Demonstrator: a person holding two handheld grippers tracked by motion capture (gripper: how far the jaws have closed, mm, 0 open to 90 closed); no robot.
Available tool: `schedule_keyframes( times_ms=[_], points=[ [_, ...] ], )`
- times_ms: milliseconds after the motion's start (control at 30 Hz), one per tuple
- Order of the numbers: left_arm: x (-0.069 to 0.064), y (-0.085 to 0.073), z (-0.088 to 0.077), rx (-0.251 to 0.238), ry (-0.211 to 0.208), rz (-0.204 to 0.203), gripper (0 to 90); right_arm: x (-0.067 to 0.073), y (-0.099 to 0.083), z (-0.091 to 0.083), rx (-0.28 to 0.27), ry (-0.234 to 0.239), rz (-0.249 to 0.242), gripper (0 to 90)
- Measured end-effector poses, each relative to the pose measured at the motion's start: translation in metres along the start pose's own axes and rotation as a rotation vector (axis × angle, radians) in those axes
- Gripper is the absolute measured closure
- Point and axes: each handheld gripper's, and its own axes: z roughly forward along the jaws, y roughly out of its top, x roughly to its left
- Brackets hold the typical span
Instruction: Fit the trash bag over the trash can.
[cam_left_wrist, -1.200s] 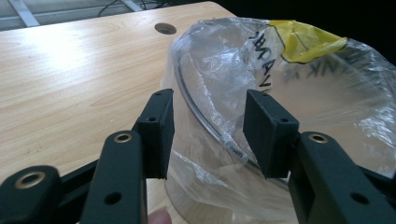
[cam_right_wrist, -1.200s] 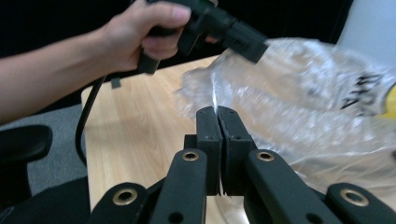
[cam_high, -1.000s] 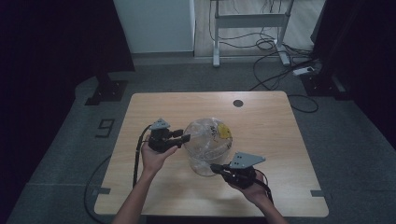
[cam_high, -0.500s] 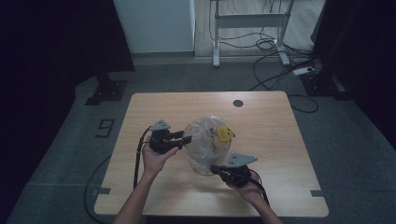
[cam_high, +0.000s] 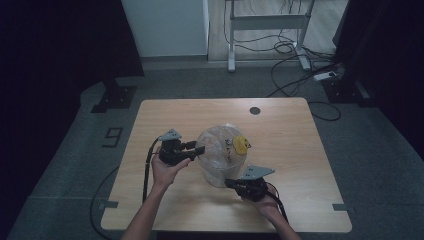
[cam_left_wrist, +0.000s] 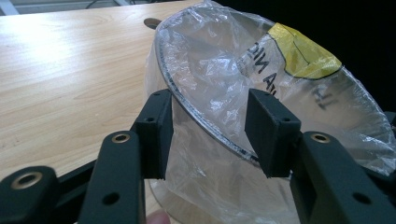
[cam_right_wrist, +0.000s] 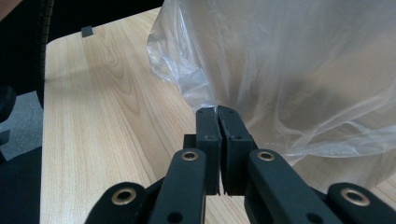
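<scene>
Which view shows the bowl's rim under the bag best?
Left gripper view: the rim runs close and sharp between the left claw's jaws. The high view shows the bag small and the rim unclear; the right gripper view shows bag film.

We see a thin, clear plastic bag (cam_left_wrist: 219, 79), glossy and finely crinkled, with a matt yellow printed patch (cam_left_wrist: 301, 53). Inside it a smooth bowl rim (cam_left_wrist: 201, 119) glints like metal. The table (cam_left_wrist: 70, 70) is pale wood-grain, satin-smooth. The left gripper (cam_left_wrist: 210, 133) looks matt black plastic with brassy inserts.
</scene>
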Motion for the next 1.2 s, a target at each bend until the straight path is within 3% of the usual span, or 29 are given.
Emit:
schedule_keyframes(
  times_ms=[233,267,367,733,933,1200],
  points=[
    [0.000,0.000,0.000,-0.005,-0.004,0.011,49.7,0.003,-0.003,-0.004,-0.027,-0.008,0.004,75.6],
    [0.000,-0.001,-0.001,-0.011,-0.002,0.027,47.3,0.004,-0.004,-0.006,-0.041,-0.005,0.002,68.6],
    [-0.001,-0.001,-0.003,-0.037,-0.004,0.038,43.8,0.008,-0.005,-0.009,-0.064,-0.019,-0.009,61.6],
    [0.001,0.002,-0.015,-0.061,-0.034,0.080,38.1,0.005,-0.007,-0.032,-0.202,-0.035,0.055,48.1],
    [0.002,0.002,-0.016,-0.054,-0.033,0.080,38.1,0.002,-0.010,-0.043,-0.215,-0.048,0.069,44.7],
    [0.006,0.005,-0.021,-0.043,-0.018,0.126,39.0,-0.007,-0.027,-0.063,-0.204,-0.073,0.100,42.0]
  ],
)
